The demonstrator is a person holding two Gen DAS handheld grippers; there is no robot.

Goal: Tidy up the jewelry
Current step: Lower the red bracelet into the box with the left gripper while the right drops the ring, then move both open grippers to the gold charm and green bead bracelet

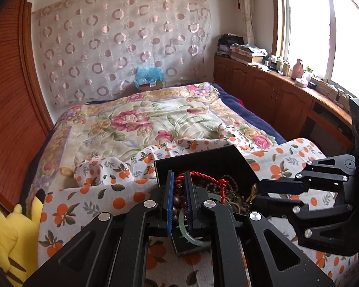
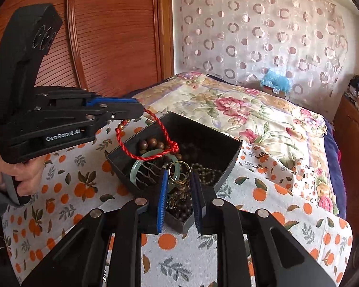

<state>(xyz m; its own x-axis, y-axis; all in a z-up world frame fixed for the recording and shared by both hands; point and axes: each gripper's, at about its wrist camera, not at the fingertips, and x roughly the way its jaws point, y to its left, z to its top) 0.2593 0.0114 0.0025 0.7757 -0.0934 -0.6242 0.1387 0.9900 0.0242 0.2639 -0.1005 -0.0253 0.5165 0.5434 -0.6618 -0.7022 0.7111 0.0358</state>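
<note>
A black open box (image 2: 229, 154) full of jewelry sits on an orange-print cloth (image 2: 287, 205) on the bed. It holds a jade bangle (image 2: 137, 166), brown bead strings (image 2: 153, 143) and gold rings (image 2: 179, 167). My left gripper (image 2: 141, 111) is shut on a red cord bracelet (image 2: 136, 154) and holds it above the box's left rim; the cord (image 1: 204, 179) hangs into the box. In the left wrist view the left gripper (image 1: 178, 179) is over the box (image 1: 203, 160). My right gripper (image 2: 178, 177) is open over the box's near end, and shows from the side (image 1: 262, 192).
A floral quilt (image 1: 131, 119) covers the bed beyond the cloth. A yellow plush toy (image 1: 14, 239) lies at the left edge. A wooden wardrobe (image 2: 107, 35) stands left, and a cluttered wooden cabinet (image 1: 275, 88) runs under the window.
</note>
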